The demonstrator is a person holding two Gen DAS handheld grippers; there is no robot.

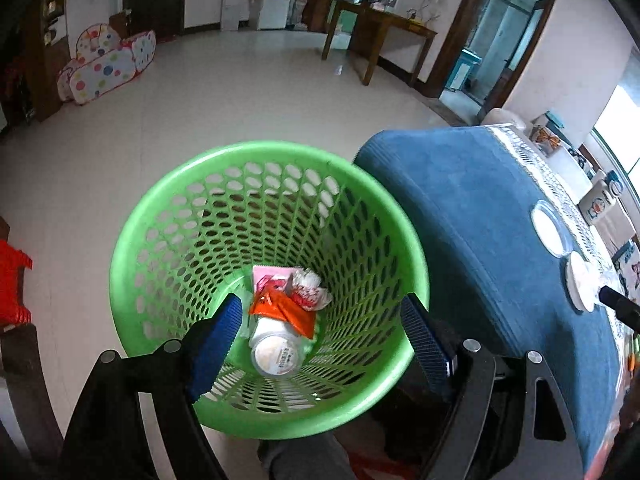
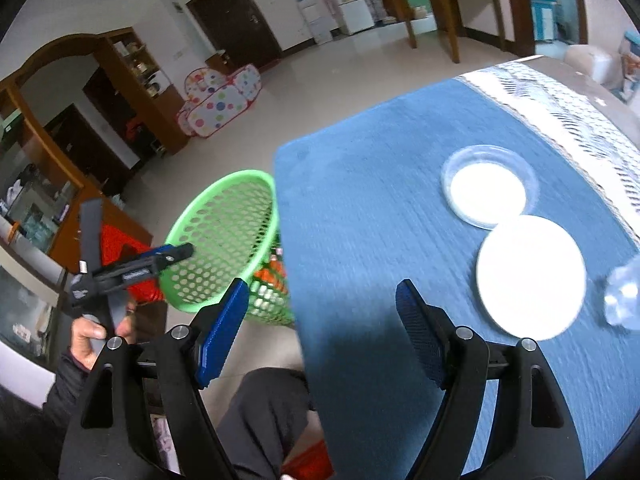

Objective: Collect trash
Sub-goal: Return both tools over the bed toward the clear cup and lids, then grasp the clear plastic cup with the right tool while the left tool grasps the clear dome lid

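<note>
Left hand-held gripper (image 1: 320, 328): jaws spread wide with nothing between them, hanging right above the mouth of the green basket (image 1: 136, 236); that pose fits a drop into it, though no release is visible.
Right hand-held gripper (image 2: 320, 308): also wide open and holding nothing, hovering over the near edge of the tabletop (image 2: 360, 208), facing the items that remain there.
Green basket: stands on the floor just beside the tabletop's left edge, probably so trash can go straight in without a long carry.
Trash collected: an orange wrapper (image 1: 286, 312), a pink-and-white wrapper (image 1: 306, 286) and a small white container (image 1: 276, 354) lie at the basket's bottom.
Still on the tabletop: a clear round lid (image 2: 490, 184) and a white round disc (image 2: 530, 276), overlapping or touching, toward the right side; a clear crumpled plastic piece (image 2: 624, 292) is just beside the disc at the right edge of the view, too blurred to name.
Progress: judged partly done, since some trash is binned and several pieces remain.
Next move calls for: the right one reaching forward to a thin flat rim, likely needing an edge-on pinch.
</note>
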